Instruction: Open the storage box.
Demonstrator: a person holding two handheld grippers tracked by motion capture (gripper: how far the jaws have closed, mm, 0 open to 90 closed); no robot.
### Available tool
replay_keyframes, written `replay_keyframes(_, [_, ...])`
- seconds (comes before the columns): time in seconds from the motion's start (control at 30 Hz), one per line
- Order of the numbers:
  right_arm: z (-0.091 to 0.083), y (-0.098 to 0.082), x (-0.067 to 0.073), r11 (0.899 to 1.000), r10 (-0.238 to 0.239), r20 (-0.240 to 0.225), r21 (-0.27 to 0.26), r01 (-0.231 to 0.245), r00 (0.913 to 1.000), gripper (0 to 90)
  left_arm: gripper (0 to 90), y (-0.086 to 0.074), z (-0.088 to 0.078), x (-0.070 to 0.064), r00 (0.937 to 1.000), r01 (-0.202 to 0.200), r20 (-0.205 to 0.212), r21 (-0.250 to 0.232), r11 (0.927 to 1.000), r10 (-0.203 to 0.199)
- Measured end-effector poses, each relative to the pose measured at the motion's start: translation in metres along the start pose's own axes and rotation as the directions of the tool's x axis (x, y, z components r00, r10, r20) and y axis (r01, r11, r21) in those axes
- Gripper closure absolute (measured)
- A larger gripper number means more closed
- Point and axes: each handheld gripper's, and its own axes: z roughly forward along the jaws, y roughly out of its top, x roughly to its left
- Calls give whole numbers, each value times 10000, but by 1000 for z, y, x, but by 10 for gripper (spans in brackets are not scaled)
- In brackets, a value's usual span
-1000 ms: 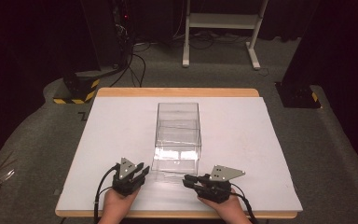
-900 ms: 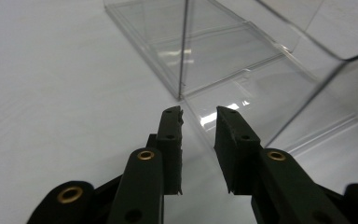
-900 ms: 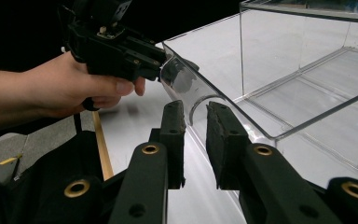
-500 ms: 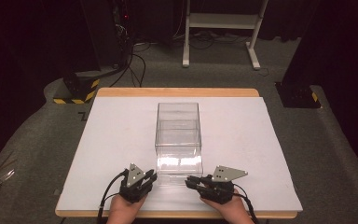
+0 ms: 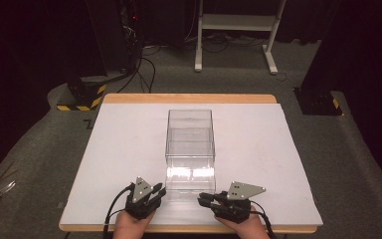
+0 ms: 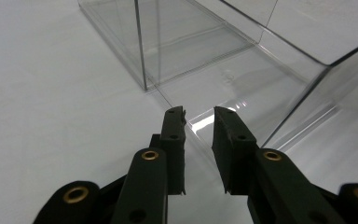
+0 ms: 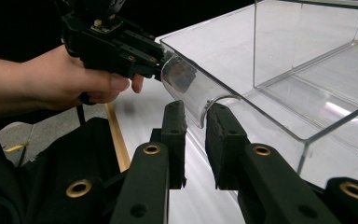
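- We see a clear box (image 5: 189, 149) on the white table (image 5: 119, 149), its near end between our two grippers.
- The left gripper (image 6: 199, 116) has its jaws slightly parted and holds nothing; the box's near corner lies just ahead of its tips, probably lined up for a grip.
- The right gripper (image 7: 196, 114), jaws also a little apart and empty, faces a curved notch (image 7: 214, 105) in the box's near wall.
- Bare table lies outward of each gripper, giving room to move.
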Motion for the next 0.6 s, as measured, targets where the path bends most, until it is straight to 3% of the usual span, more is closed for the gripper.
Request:
replay_keyframes(0.4, [-1, -2, 0, 10000, 34, -9, 4, -34, 10000, 779, 707, -1, 0, 3, 10000, 75, 3, -78, 9999, -75])
replay_keyframes(0.6, [-2, -3, 1, 10000, 51, -63, 40, -51, 10000, 779, 739, 0, 0, 1, 10000, -67, 66, -75, 10000, 67])
